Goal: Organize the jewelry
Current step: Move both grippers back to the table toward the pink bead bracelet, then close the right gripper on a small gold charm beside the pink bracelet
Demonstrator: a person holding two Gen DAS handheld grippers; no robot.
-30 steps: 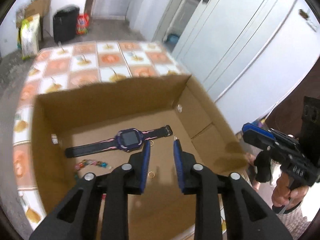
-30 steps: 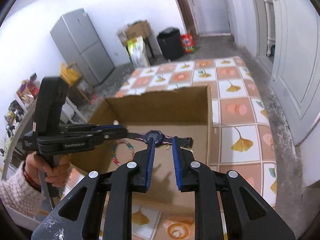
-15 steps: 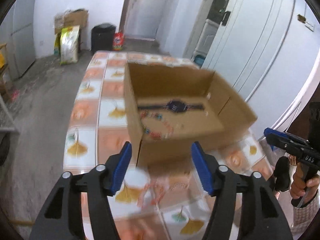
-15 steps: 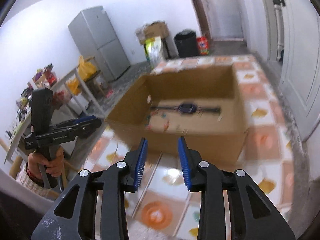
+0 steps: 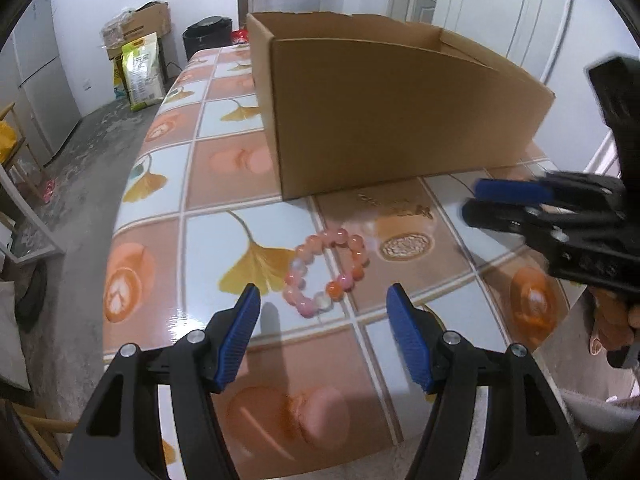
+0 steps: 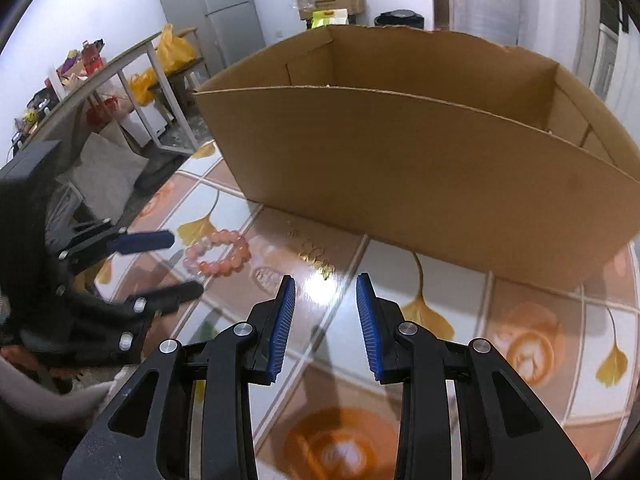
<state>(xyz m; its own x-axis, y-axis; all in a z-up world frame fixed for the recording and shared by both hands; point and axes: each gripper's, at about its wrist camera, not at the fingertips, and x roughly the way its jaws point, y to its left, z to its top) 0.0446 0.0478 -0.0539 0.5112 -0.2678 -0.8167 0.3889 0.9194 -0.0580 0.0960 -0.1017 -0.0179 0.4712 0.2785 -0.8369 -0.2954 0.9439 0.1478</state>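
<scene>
A pink and orange bead bracelet (image 5: 326, 268) lies on the tiled tabletop in front of the cardboard box (image 5: 400, 120). My left gripper (image 5: 323, 293) hovers over its near side, open wide, with nothing between the pads. A thin gold chain (image 6: 315, 255) lies on the tile close to the box wall (image 6: 400, 160). My right gripper (image 6: 326, 280) is just short of it, open, with nothing between its jaws. The right wrist view also shows the bracelet (image 6: 218, 252) and the left gripper (image 6: 184, 264). The right gripper (image 5: 474, 200) shows at the left wrist view's right edge. The box's inside is hidden.
The table's left edge (image 5: 120, 216) drops to a grey floor. A black bin (image 5: 206, 36), a sack (image 5: 140, 72) and a carton stand by the far wall. A side table with yellow bags (image 6: 172, 52) and a fridge (image 6: 224, 12) are at the left.
Both grippers have come back out from over the box and sunk toward the table in front of it. Both jaws stand wider. The watch inside the box is out of sight.
</scene>
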